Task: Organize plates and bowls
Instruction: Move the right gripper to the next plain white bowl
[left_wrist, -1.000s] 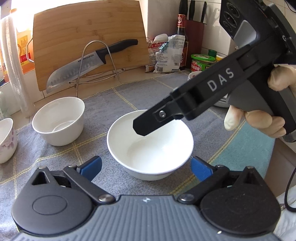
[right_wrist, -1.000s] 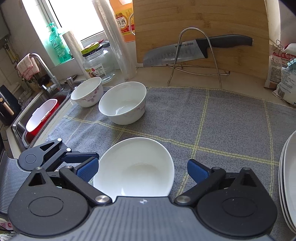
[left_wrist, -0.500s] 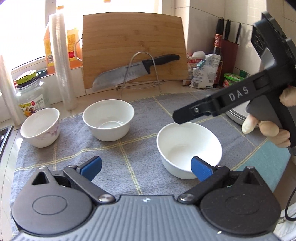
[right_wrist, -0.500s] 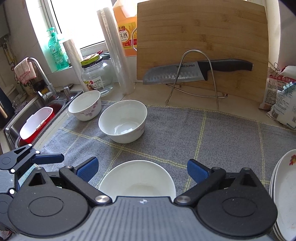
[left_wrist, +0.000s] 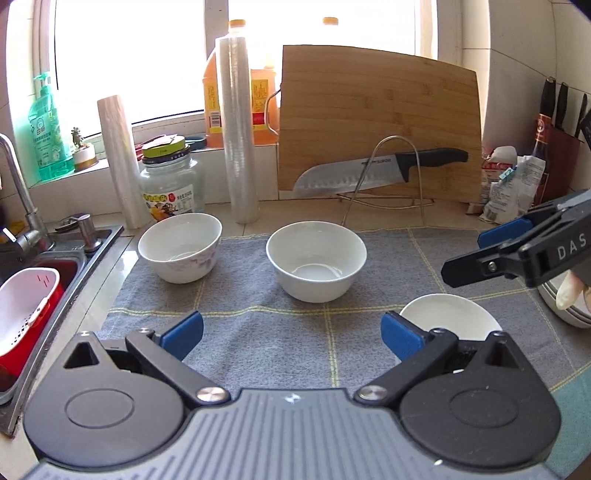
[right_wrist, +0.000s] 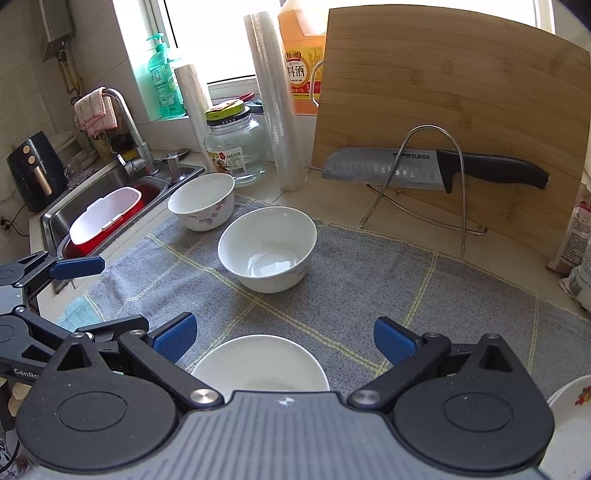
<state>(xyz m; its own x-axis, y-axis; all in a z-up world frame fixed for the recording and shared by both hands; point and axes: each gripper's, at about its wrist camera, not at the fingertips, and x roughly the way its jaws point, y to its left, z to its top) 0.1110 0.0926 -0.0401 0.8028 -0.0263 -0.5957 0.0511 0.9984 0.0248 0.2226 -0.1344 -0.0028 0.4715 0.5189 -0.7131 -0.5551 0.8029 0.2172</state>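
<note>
Both grippers are held spread and empty — the left gripper (left_wrist: 291, 332) above the grey mat (left_wrist: 258, 332), the right gripper (right_wrist: 284, 336) over a plain white bowl (right_wrist: 260, 363).

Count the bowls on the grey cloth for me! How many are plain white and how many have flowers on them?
Plain white bowls: 2, the middle bowl and the near bowl.
Flowered bowls: 1, the flowered bowl by the sink.
Total: 3 bowls on the grey cloth.
</note>
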